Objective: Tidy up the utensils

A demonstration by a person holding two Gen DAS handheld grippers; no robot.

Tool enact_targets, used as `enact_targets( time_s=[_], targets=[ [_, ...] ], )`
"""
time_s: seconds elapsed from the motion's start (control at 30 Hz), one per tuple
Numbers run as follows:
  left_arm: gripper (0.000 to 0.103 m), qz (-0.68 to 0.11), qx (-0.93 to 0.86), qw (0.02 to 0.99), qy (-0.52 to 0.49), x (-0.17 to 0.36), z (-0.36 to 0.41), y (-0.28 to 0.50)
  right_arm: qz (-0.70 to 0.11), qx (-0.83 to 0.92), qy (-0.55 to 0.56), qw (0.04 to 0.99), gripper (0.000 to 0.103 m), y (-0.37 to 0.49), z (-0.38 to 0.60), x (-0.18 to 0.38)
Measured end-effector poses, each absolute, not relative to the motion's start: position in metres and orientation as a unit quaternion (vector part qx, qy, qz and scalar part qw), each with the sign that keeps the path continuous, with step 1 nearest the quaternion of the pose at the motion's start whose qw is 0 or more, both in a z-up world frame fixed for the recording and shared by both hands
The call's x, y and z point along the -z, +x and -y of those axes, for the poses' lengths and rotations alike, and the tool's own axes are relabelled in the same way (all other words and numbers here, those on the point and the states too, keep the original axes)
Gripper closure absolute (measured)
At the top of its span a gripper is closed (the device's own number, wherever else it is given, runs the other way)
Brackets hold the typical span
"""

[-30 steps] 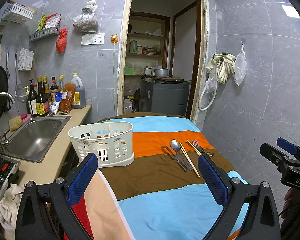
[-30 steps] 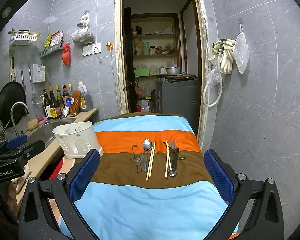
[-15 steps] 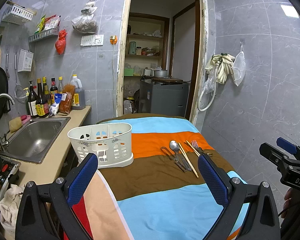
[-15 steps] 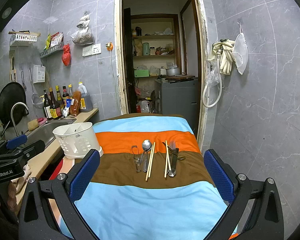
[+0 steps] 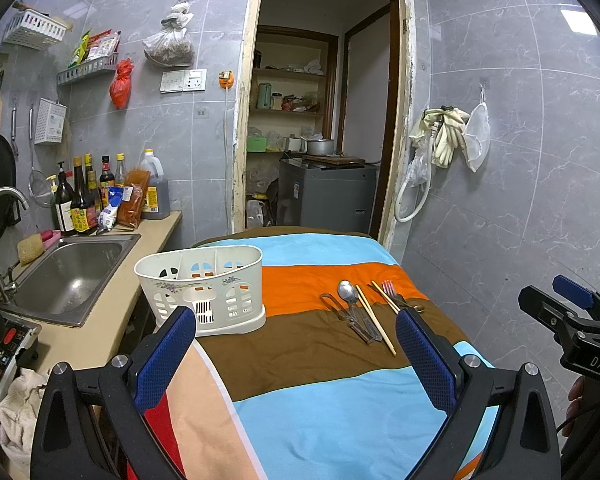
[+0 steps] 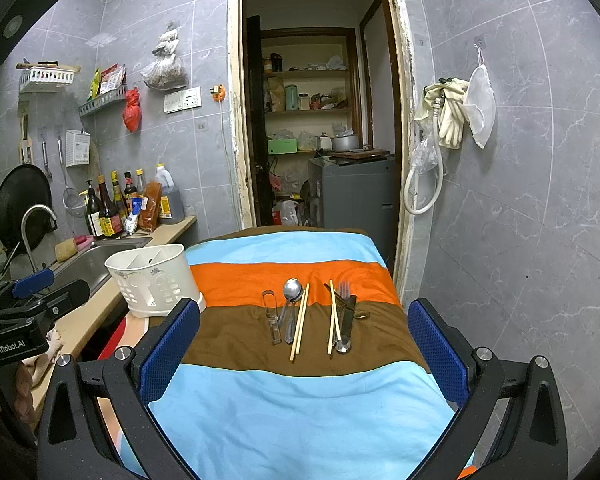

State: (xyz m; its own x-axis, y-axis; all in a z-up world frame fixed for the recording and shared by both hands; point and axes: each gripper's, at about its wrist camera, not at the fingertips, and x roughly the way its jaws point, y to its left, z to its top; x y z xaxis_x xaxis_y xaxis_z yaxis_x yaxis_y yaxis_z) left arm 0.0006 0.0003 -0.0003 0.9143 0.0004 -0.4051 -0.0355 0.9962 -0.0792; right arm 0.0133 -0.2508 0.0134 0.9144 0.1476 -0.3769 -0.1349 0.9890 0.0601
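Both tongs were held wide apart with nothing between them: the right tongs [image 6: 304,344] faced the utensils, the left tongs [image 5: 296,344] were angled toward the white caddy [image 5: 204,284]. Nothing was touched. The spoon [image 6: 291,304], chopsticks [image 6: 300,326] and fork [image 6: 345,300] lay packed side by side, some overlapping, on the striped cloth [image 6: 300,400] covering the desk — soft footing. A grasp there could probably have pinched cloth along with metal, or caught two pieces at once. The caddy stood at the cloth's left edge, just beside the sink [image 5: 72,276]; judged light, it might have been tipped or pushed off by a careless drop.
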Motion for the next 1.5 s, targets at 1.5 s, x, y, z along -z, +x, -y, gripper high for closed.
enact_targets(
  time_s=[1.5],
  targets=[
    [0.002, -0.182, -0.016, 0.982, -0.038, -0.012, 0.004, 0.002, -0.160, -0.066, 0.012, 0.985, 0.001, 0.016, 0.248, -0.030]
  ],
)
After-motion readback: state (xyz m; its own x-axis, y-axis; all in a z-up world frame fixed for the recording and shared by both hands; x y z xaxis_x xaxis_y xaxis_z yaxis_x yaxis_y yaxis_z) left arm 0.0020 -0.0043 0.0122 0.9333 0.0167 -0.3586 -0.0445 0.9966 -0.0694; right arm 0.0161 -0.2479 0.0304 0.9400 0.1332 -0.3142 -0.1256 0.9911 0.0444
